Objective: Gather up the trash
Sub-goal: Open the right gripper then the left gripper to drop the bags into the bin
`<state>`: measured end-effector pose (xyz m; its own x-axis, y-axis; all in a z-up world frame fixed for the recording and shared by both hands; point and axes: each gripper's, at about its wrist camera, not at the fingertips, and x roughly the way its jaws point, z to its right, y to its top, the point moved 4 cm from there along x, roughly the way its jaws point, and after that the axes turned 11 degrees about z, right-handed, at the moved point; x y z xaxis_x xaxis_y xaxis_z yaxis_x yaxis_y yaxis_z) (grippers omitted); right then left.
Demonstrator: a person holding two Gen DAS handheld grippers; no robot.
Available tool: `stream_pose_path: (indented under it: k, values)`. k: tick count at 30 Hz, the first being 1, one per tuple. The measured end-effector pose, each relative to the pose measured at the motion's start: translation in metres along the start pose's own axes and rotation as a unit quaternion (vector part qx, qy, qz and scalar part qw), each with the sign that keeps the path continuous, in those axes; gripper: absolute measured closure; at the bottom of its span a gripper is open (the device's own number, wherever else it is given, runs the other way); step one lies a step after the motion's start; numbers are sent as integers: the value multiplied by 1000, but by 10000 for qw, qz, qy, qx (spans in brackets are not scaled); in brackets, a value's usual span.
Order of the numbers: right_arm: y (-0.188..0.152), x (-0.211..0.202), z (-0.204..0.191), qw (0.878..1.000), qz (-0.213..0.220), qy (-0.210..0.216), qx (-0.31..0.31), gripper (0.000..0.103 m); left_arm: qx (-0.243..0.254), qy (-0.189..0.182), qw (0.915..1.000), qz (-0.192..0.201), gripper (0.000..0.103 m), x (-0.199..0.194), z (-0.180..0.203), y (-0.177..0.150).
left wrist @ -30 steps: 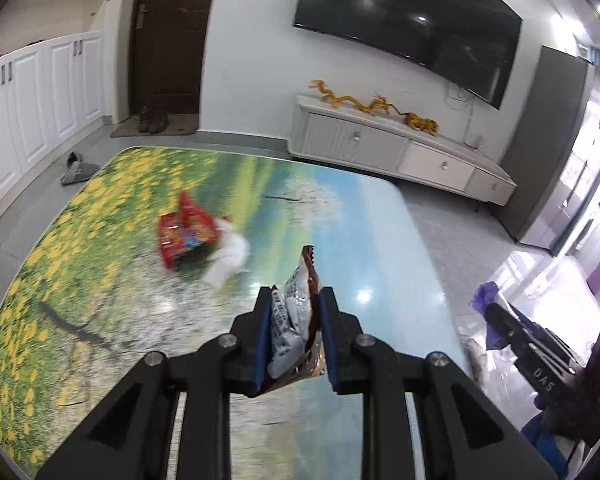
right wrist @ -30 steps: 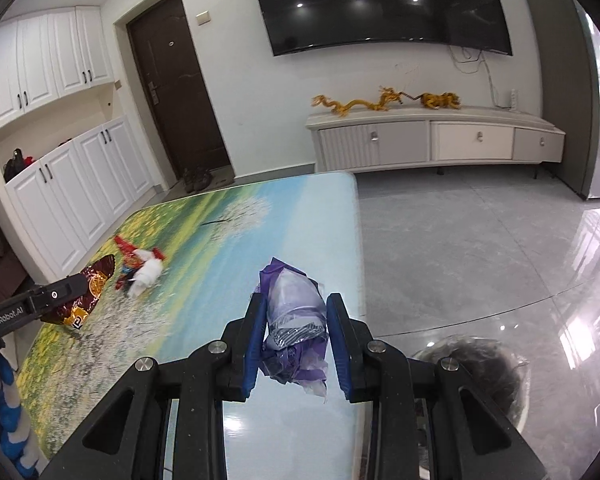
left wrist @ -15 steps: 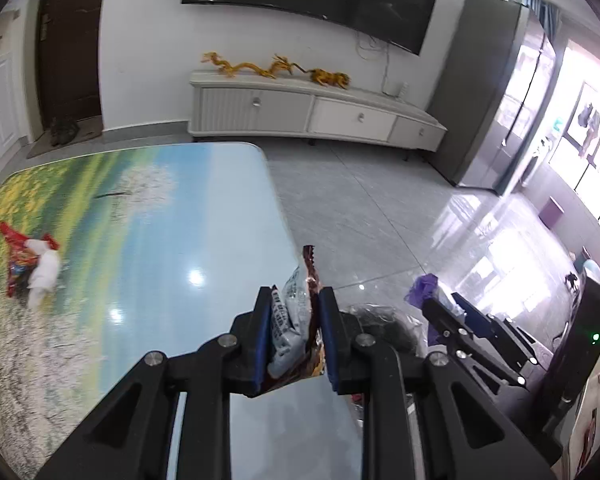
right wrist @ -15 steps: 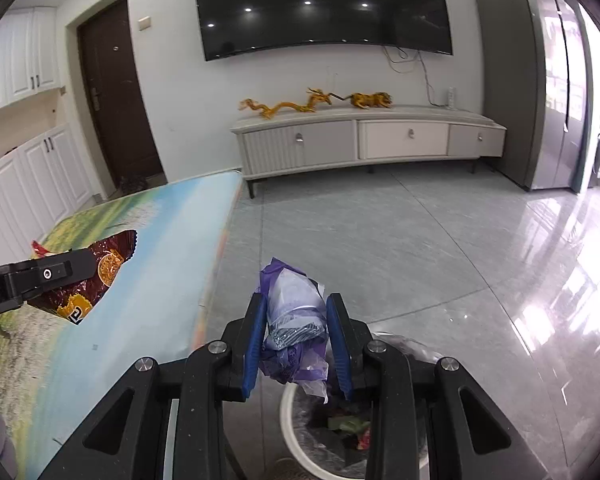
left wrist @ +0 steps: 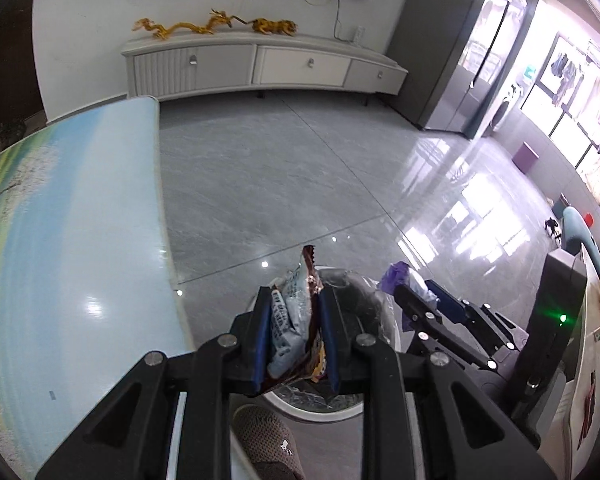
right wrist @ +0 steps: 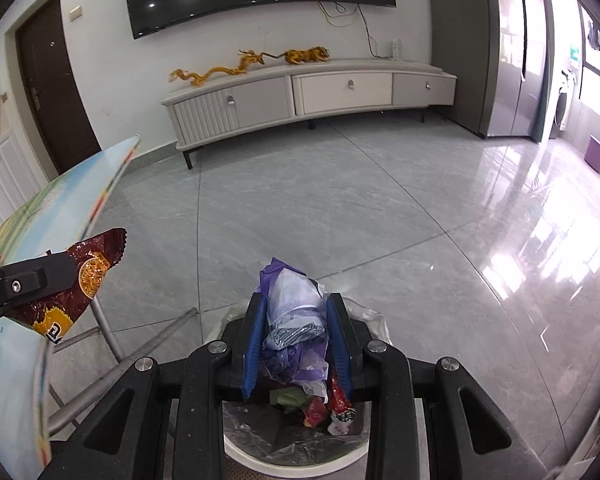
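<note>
My left gripper (left wrist: 294, 300) is shut on a brown and silver snack wrapper (left wrist: 294, 320) and holds it above the white trash bin (left wrist: 352, 288) lined with a clear bag. The wrapper also shows at the left of the right wrist view (right wrist: 76, 284). My right gripper (right wrist: 296, 312) is shut on a crumpled purple and clear plastic bag (right wrist: 292, 300) directly over the bin (right wrist: 284, 452), which holds several wrappers. The right gripper with its purple bag (left wrist: 400, 280) shows to the right in the left wrist view.
The table with a landscape print (left wrist: 60, 240) lies to the left, its metal legs (right wrist: 108, 344) beside the bin. A slippered foot (left wrist: 268, 444) stands by the bin. A white TV cabinet (right wrist: 308, 96) lines the far wall across glossy grey floor tiles.
Both grippers have swung right, off the table, and now hang over the trash bin. Each still holds its trash.
</note>
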<state>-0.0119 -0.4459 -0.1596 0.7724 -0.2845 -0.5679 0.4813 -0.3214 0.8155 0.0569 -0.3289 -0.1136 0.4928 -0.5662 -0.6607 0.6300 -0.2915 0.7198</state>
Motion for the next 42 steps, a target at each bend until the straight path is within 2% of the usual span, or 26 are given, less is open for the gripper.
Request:
stream_pose_path:
  k: [7,13,18,21,22,26,42]
  values:
    - [-9,11,17,9996,-229,-10,149,74,61,-117,9996,-234,78,24,21,-3]
    - [-15,20,27,9988,-427,6,236,72,12,-162,9992,-369,76,37,23,-2]
    - [-21,23,29,9983,-520,15,246,71,-16,-142,9988,-461,64,51,29,1]
    - [-22,23,31,9982,-545,-49,234,63,-45,-123,9988,-479,50,54,27,1]
    - [-22,23,33,9982,-545,-81,245,60,-72,-136,9987,-485,50,55,26,0]
    - [-22,22,40,9979,-555,-185,273,57,-106,-135,9985,-518,50,57,25,-2]
    - [-15,10,56,9970,-462,-530,318,54,-283,-412,9966,-661,44,50,27,-7]
